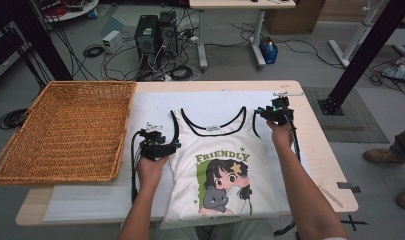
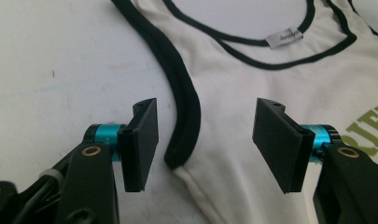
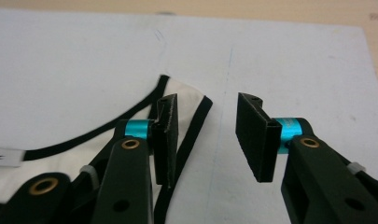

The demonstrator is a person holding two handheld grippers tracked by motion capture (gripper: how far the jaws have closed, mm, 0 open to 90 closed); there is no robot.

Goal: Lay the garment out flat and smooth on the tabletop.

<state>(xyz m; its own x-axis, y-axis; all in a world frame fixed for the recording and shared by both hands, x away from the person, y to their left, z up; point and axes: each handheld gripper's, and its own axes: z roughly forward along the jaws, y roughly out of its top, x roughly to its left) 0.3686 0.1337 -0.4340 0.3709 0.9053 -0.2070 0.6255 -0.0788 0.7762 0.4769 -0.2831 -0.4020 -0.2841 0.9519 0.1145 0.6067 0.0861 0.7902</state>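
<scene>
A white tank top [image 1: 220,165] with black trim and a "FRIENDLY" cartoon print lies flat, face up, on a white sheet [image 1: 155,102], neck toward the far edge. My left gripper [image 1: 175,145] is low at the shirt's left armhole. In the left gripper view it [image 2: 207,112] is open, and its jaws straddle the bottom of the black armhole trim [image 2: 184,116] without touching it. My right gripper [image 1: 265,111] is at the top of the right shoulder strap. In the right gripper view it [image 3: 207,107] is open, with the strap end [image 3: 184,95] beside its left jaw.
A large wicker basket [image 1: 122,130] stands on the left part of the table. Bare wooden tabletop [image 1: 315,150] runs along the right side. Computers, cables and table legs stand on the floor beyond the far edge.
</scene>
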